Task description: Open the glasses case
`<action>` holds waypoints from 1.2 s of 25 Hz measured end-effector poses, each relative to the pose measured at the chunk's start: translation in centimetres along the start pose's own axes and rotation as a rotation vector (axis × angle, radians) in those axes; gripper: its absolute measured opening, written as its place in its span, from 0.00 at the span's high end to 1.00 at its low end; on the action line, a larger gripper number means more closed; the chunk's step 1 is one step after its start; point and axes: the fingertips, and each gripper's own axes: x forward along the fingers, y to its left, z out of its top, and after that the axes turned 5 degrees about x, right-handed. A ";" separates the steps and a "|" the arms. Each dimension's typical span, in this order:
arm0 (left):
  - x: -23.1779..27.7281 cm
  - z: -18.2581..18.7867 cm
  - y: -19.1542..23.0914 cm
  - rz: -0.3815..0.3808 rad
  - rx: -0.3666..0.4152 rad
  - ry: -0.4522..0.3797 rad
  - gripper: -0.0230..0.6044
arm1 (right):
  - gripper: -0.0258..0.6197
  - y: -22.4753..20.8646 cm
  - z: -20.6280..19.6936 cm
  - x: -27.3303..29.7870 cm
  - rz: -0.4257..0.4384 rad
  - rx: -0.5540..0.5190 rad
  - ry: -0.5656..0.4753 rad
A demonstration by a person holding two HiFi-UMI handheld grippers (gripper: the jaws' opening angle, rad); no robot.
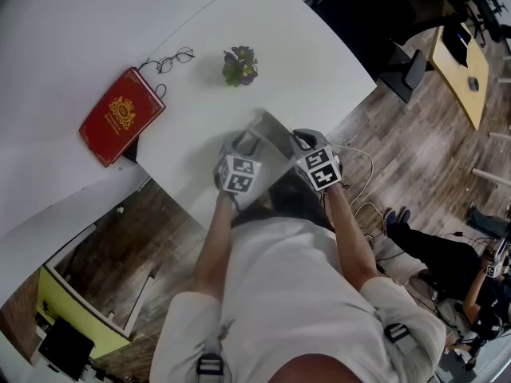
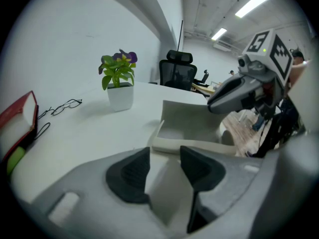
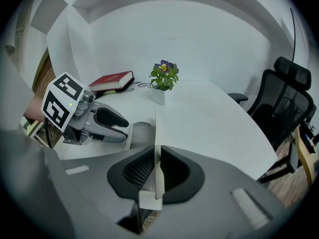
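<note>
While the left gripper (image 2: 164, 158) clamps the near edge of the glasses case (image 2: 192, 126), lying at 6 o'clock from the plant (image 1: 239, 65), the right gripper (image 3: 155, 159) pinches its upright lid (image 3: 156, 128), so opening looks half done; next, swing the lid further back.

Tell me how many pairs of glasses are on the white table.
1. The glasses lie beside the red book, left of the potted plant. Another could hide inside the glasses case.
</note>
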 end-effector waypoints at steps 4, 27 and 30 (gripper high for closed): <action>0.1 -0.3 0.0 0.002 -0.005 0.011 0.66 | 0.91 -0.4 0.0 0.0 -0.004 0.004 -0.002; -0.1 0.1 -0.1 0.009 0.000 0.015 0.66 | 0.91 -2.3 -0.8 0.0 -0.049 0.028 -0.007; -0.2 0.1 0.0 0.012 0.000 0.015 0.66 | 0.91 -2.5 -1.0 0.0 -0.059 0.036 -0.007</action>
